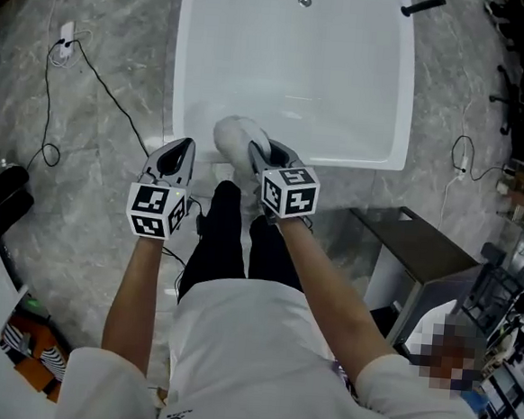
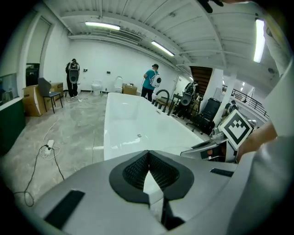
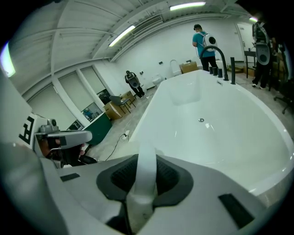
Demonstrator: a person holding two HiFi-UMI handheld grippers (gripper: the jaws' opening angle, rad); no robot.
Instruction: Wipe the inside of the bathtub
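Two grippers show. Right gripper (image 1: 262, 156) squeezes one white cloth (image 1: 235, 136) over the near edge of one bathtub (image 1: 345, 75). Beside it, left gripper (image 1: 179, 155) is pressed closed, empty.

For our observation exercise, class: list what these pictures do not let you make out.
Bathtub far end: head view, cut off by the top edge.
Drain: every view, too small to tell open or plugged.
Cloth: right gripper view, all but a strip hidden by the right gripper.

Glossy tub, stone floor
The bathtub (image 1: 344, 84) shone smooth and white; the floor (image 1: 93, 173) was polished grey marble, perhaps tile; the cloth (image 1: 235, 137) looked matt.
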